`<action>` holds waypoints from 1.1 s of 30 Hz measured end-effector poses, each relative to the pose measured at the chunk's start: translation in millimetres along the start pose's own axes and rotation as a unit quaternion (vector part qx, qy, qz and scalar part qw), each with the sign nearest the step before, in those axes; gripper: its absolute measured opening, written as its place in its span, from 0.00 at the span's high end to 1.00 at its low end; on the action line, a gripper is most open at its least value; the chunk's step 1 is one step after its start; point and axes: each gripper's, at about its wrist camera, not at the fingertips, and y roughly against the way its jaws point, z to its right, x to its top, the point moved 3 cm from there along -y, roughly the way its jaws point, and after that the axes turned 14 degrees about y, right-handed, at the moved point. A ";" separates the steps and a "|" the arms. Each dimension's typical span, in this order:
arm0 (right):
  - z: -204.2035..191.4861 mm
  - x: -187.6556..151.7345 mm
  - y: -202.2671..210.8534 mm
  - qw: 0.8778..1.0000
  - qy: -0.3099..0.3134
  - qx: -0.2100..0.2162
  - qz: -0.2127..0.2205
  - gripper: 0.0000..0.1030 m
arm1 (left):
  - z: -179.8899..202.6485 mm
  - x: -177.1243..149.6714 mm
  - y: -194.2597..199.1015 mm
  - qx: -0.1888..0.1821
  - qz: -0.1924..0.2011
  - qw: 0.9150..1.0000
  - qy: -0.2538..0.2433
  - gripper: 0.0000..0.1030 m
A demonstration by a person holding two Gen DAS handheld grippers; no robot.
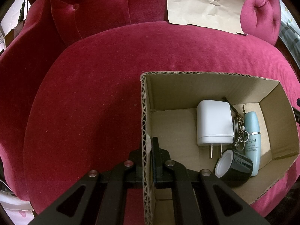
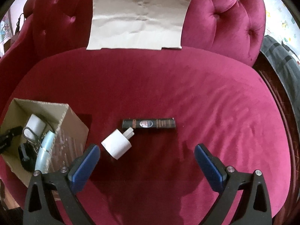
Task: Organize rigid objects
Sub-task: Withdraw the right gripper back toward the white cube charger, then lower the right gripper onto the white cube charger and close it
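An open cardboard box (image 1: 145, 112) sits on the red velvet seat. My left gripper (image 1: 147, 155) is shut on the box's left wall, one finger inside and one outside. Inside lie a white charger (image 1: 213, 123), a light blue bottle (image 1: 253, 142), a black jar with a white mouth (image 1: 234, 166) and a keyring (image 1: 240, 131). In the right wrist view the box (image 2: 73, 129) is at the left. My right gripper (image 2: 147, 150) is open and empty above the seat. A small white plug adapter (image 2: 117, 144) and a dark tube (image 2: 150, 123) lie just ahead of it.
A sheet of beige paper (image 2: 138, 18) leans against the tufted chair back (image 2: 225, 18). The red seat cushion (image 2: 206, 112) stretches to the right of the objects. A dark wooden edge (image 2: 277, 97) borders the seat's right side.
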 end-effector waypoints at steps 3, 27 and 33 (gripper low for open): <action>1.2 -2.1 -2.6 1.000 -0.005 0.009 -0.003 0.00 | -0.4 0.0 0.1 0.000 0.000 1.000 0.000 0.95; -19.7 10.8 -32.6 0.998 -0.001 0.064 -0.024 0.46 | 0.5 1.6 -1.3 -0.001 -0.001 1.000 -0.001 0.95; -22.3 12.7 -33.3 0.997 -0.001 0.068 -0.023 0.61 | 0.5 1.6 -1.3 0.000 -0.001 1.000 -0.002 0.95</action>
